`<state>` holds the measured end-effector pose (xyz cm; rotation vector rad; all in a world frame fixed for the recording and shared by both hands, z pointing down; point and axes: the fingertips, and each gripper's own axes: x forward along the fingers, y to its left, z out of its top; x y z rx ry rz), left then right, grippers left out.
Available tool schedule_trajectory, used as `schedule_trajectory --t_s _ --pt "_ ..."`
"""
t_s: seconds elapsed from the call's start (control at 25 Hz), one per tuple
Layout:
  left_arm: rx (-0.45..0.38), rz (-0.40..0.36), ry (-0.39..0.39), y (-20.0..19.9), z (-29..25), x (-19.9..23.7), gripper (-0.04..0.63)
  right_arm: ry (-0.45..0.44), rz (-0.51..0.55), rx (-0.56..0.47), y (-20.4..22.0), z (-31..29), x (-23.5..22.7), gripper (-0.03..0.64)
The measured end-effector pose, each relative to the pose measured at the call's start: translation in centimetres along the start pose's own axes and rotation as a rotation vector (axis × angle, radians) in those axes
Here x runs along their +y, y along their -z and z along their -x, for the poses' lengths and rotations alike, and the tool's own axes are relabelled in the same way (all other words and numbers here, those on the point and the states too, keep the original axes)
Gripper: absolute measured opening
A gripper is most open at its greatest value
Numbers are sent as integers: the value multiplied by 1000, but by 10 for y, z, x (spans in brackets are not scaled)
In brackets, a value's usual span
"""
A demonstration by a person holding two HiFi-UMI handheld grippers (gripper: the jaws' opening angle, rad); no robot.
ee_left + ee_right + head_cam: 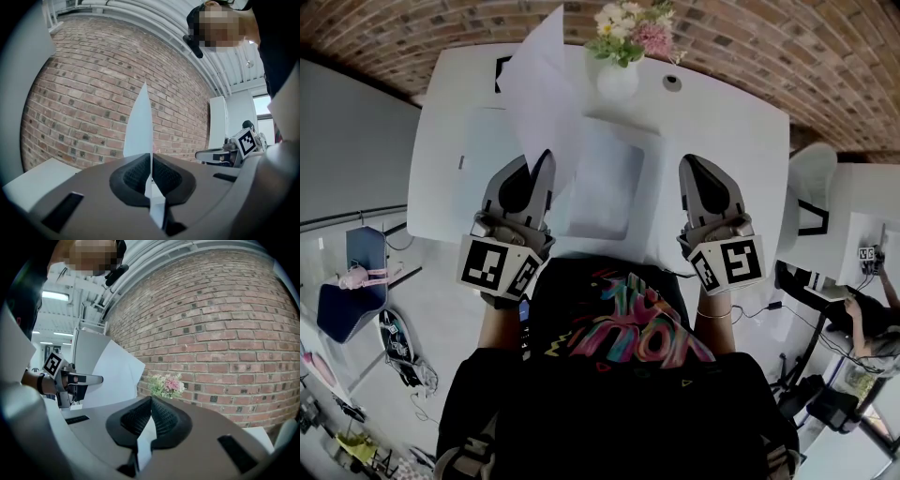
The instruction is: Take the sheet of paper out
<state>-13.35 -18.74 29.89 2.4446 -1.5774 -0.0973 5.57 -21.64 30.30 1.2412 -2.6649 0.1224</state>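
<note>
A white sheet of paper (539, 84) stands up off the white table (731, 112), and my left gripper (546, 159) is shut on its lower edge. The left gripper view shows that sheet (140, 126) edge-on, pinched between the pads. A translucent plastic sleeve (605, 183) lies flat on the table between the two grippers. My right gripper (689, 161) hovers over the table's near right part, its jaws shut with nothing held. In the right gripper view the tips (151, 397) meet, and the raised sheet (112, 376) shows at the left gripper (96, 378).
A white vase (617, 80) with pink and white flowers (165, 384) stands at the table's far edge, just right of the raised sheet. A brick wall rises behind the table. Another white desk (853, 234) stands to the right.
</note>
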Motion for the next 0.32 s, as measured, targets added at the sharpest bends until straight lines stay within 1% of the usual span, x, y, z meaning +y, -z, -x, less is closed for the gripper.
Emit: schedule_trajectory --t_s 0.32 --pt "9 -7 1 4 1 0 23 -16 6 5 3 -3 5 17"
